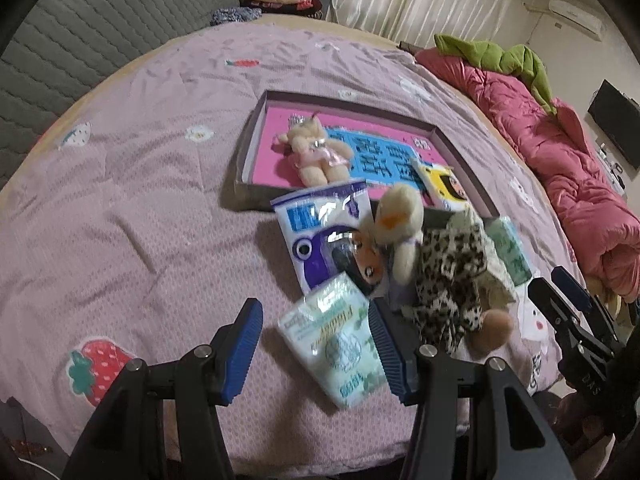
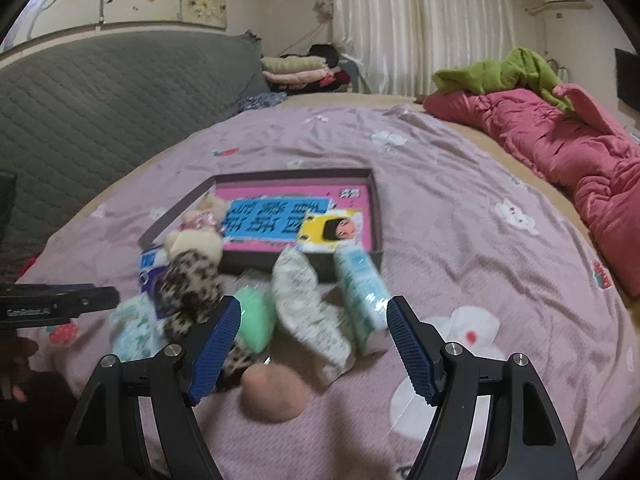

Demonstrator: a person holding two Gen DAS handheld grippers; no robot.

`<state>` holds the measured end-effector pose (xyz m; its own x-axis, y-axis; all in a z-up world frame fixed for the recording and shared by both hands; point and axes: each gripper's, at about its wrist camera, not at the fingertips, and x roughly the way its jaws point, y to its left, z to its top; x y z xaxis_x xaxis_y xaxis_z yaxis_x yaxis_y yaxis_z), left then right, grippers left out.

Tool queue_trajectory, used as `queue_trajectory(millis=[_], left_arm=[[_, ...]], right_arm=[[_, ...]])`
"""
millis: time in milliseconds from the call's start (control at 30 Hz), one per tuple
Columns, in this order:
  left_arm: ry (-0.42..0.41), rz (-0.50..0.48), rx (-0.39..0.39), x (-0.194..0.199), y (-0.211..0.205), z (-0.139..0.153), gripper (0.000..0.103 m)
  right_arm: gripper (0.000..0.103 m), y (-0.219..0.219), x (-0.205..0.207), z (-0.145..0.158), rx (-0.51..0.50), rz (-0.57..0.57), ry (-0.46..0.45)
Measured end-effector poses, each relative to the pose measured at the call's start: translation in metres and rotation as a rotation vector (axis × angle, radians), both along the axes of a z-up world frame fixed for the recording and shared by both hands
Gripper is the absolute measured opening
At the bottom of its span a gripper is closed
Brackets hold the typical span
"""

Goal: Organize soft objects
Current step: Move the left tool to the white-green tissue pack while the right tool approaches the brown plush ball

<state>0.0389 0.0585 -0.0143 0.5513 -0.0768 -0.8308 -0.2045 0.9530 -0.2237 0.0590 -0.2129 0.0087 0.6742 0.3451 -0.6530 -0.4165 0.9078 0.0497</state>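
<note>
Both grippers stand with their jaws wide apart and nothing between them: the left gripper (image 1: 316, 354) hovers over a green tissue pack (image 1: 340, 350) on the bed (image 1: 140, 220), and the right gripper (image 2: 314, 350) hangs above the heap of soft things beside it. In that heap a leopard-print plush doll (image 1: 452, 280) sprawls across a purple-and-white packet (image 1: 320, 236). Just beyond, an open shallow box (image 1: 256, 136) holds a small teddy in a pink dress (image 1: 316, 150) on its pink floor.

Dim indoor light – soft shadows, fisheye edge warp, right view motion-blurred.
</note>
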Motion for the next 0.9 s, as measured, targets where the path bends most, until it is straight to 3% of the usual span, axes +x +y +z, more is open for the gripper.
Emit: queue_trajectory(millis=[367,900], left_arm=[[0.051,0.01,-0.071,-0.007,0.002,-0.016,0.055],[0.104,0.0,-0.174,0.001,-0.011,-0.033,0.055]], right_arm=[[0.077,0.016,-0.018,-0.004,-0.033,0.058,0.031],[0.077,0.022,-0.018,-0.021,-0.065,0.048,0.124]])
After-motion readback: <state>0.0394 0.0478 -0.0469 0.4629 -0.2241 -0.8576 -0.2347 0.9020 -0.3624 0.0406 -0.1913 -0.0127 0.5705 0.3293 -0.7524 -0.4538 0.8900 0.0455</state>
